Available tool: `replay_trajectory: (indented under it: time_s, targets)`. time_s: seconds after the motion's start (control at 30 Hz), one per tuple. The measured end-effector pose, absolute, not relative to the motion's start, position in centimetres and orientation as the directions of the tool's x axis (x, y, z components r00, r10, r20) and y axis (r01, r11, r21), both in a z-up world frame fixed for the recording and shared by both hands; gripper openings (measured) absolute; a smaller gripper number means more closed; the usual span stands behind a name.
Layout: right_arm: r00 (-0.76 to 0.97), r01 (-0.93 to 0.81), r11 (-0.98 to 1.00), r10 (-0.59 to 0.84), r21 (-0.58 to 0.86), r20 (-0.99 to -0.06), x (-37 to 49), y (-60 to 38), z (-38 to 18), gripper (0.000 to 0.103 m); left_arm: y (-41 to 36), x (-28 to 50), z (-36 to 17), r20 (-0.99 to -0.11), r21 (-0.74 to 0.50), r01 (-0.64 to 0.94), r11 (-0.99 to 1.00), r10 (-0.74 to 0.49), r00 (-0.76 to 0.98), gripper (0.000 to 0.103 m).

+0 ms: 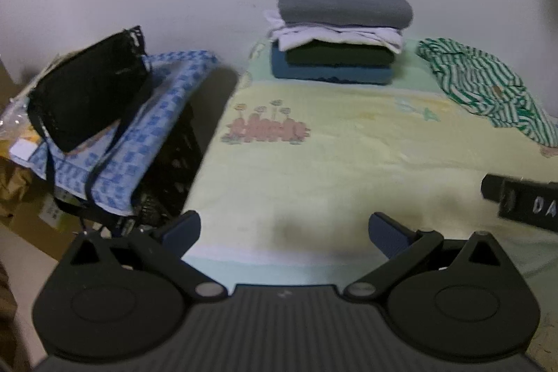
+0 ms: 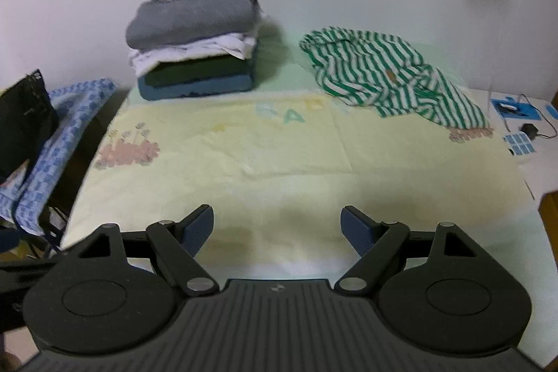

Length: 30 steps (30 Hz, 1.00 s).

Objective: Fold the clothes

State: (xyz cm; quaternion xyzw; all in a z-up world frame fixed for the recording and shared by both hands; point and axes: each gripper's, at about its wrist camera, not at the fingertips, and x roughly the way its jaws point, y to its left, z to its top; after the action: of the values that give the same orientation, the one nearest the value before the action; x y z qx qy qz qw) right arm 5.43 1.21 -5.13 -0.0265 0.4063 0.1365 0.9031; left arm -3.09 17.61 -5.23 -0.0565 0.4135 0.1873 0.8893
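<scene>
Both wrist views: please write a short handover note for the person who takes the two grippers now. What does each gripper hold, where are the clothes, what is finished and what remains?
Left gripper: open, empty, above the near edge of the yellow blanket.
Right gripper: open, empty, also above the near edge.
Done: a stack of folded clothes stands at the far side by the wall, grey sweater on top.
Left: the green-striped shirt lies crumpled to the right of the stack, apart from it. It probably needs to be pulled onto the blanket's bare middle, spread, folded and stacked.
</scene>
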Motion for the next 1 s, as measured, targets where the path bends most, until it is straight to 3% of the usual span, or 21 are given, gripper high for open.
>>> replay_trajectory:
  time_s: [0.27, 0.53, 1.0]
  targets:
    - [0.672, -0.275, 0.961, 0.216, 0.032, -0.709, 4.8, 2.9, -4.8, 0.083, 19.3, -2.4, -6.4, -0.793, 0.013, -0.415, 0.91, 0.262, 0.55, 0.103]
    - [0.728, -0.267, 0.963, 0.179, -0.033, -0.662, 4.6, 3.4, -4.2, 0.083, 18.7, -2.3, -5.5, -0.758, 0.055, -0.401, 0.915, 0.3, 0.58, 0.103]
    - [0.698, -0.284, 0.959, 0.203, -0.004, -0.687, 4.6, 3.4, -3.9, 0.083, 18.0, -2.2, -5.1, -0.75, 0.067, -0.39, 0.918, 0.304, 0.587, 0.103]
